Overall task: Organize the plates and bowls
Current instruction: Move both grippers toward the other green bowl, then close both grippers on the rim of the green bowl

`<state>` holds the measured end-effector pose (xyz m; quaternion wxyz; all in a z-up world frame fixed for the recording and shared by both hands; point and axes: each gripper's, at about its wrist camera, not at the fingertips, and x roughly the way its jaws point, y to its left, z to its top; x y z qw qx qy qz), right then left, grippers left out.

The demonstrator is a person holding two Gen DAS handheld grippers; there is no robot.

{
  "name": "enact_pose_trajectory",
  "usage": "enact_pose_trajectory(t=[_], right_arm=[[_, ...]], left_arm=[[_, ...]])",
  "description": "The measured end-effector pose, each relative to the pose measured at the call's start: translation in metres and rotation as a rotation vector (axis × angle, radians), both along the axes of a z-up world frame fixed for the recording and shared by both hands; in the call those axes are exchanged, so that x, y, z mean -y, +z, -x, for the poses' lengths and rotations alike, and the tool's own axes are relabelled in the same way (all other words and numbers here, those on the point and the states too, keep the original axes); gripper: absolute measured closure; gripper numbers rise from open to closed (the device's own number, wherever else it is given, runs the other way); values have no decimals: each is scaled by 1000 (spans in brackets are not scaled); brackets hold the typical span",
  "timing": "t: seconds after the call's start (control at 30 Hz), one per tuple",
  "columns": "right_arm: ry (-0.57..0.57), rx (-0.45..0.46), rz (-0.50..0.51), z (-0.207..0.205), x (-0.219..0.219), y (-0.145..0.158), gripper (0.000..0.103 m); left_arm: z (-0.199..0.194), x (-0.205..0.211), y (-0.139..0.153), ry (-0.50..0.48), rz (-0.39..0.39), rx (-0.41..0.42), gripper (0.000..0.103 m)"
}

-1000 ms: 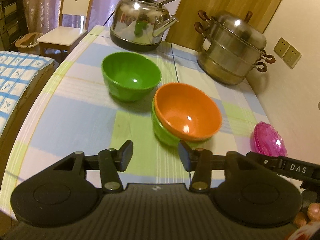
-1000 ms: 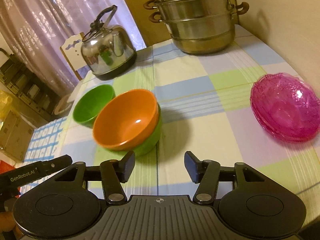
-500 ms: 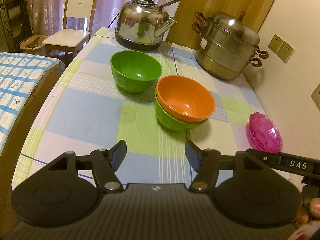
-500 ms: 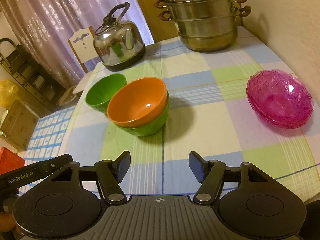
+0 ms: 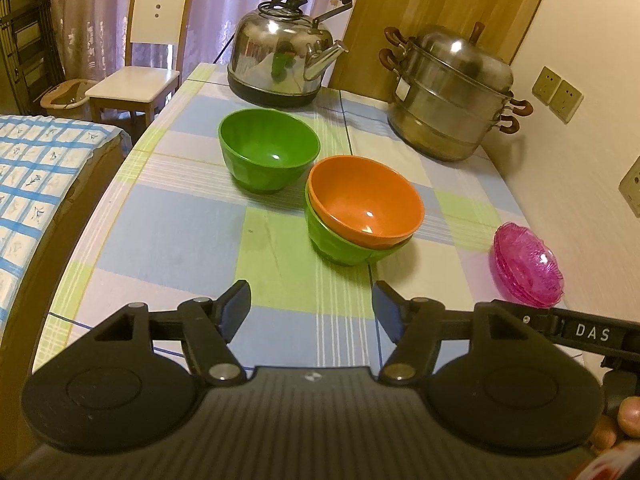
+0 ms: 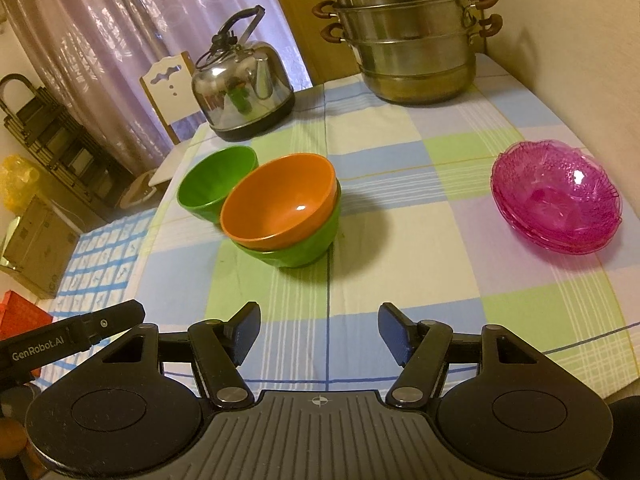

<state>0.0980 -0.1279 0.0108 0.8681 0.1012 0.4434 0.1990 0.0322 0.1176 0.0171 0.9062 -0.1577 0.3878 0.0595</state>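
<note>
An orange bowl (image 5: 366,204) sits tilted inside a green bowl (image 5: 336,244) at mid-table; the pair also shows in the right wrist view, the orange bowl (image 6: 280,204) in the green bowl (image 6: 304,244). A second green bowl (image 5: 268,150) stands alone behind them to the left, and shows in the right wrist view (image 6: 212,184). A stack of pink glass plates (image 6: 556,196) lies at the right, also in the left wrist view (image 5: 528,268). My left gripper (image 5: 312,308) is open and empty near the table's front edge. My right gripper (image 6: 318,334) is open and empty there too.
A steel kettle (image 5: 284,64) and a stacked steel steamer pot (image 5: 452,92) stand at the back of the checked tablecloth (image 5: 172,236). A wall (image 5: 580,40) with sockets runs along the right. A chair (image 5: 148,60) and a bed (image 5: 36,168) lie left of the table.
Both grippers have pulled back from the bowls toward the table's front edge and opened a little wider. The bowls and plates have not moved.
</note>
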Motion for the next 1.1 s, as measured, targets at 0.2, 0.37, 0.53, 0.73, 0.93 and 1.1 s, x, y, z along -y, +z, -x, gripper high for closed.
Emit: enact_pose_trajectory(t=[0.2,0.37,0.53,0.73,0.93,1.1], right_arm=[[2,-7,-3,0,-2,0,38],[5,-15,-2,0,-4,-2,38],[1,-21,3,-4,-5,-5,37],[17,-9,21,-16,-14,-5,37],[53,33,25,-44,-30,3,37],[107,69,39,-75,-54,9,37]], left_arm=[[0,-1,0,4,-1,0,38],[-1,-4,-1,9,2,-4,37],[-5,-8,-5,1,10,-4,37],[-15,-16,-8,7,1,-8,37],[-40,-37,-10,25,-7,-7,37],[-67,-60,-11,45,-9,-4,37]])
